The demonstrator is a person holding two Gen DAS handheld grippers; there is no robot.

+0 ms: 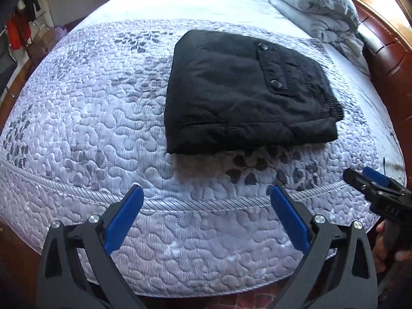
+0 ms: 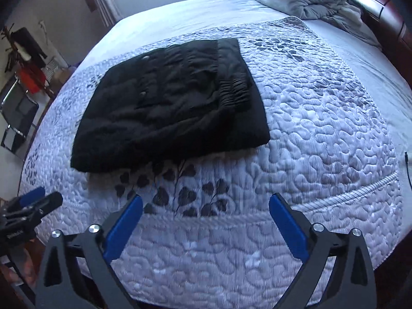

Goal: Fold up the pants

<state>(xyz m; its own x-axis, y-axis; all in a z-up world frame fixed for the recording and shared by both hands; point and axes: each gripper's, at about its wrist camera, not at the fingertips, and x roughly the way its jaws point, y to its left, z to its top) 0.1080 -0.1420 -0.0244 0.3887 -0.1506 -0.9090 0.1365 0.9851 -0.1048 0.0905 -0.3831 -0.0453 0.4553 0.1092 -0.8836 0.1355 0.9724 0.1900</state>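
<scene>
At far left, past the bed's edge, the right-wrist view takes in a chair [image 2: 18, 118] and hanging clothes [image 2: 28, 59], red among them; the left-wrist view shows the same corner smaller, with a cardboard box [image 1: 42, 38] on the floor. The mattress [image 1: 85, 108] is quilted white with grey leaf prints. The pants [image 1: 247, 95] lie on it, folded into a black rectangle, flat, at mid-bed and well beyond both grippers. The left-wrist view shows two snap buttons and a pocket flap on top, with the elastic waistband at the right edge; the right-wrist view shows that waistband more plainly, gathered. The left gripper [image 1: 206, 206] hangs over the near mattress edge, jaws spread wide, nothing between them. The right gripper [image 2: 206, 213], just to its right, is likewise wide apart and empty. Each view catches the other gripper from the side at its margin; small lettering on those bodies is too blurred to read. At far right a rumpled grey duvet [image 1: 319, 7] sits against a dark red headboard [image 1: 386, 59]. Only the left-wrist view shows fingers [image 1: 381, 244] on the right gripper's handle.
</scene>
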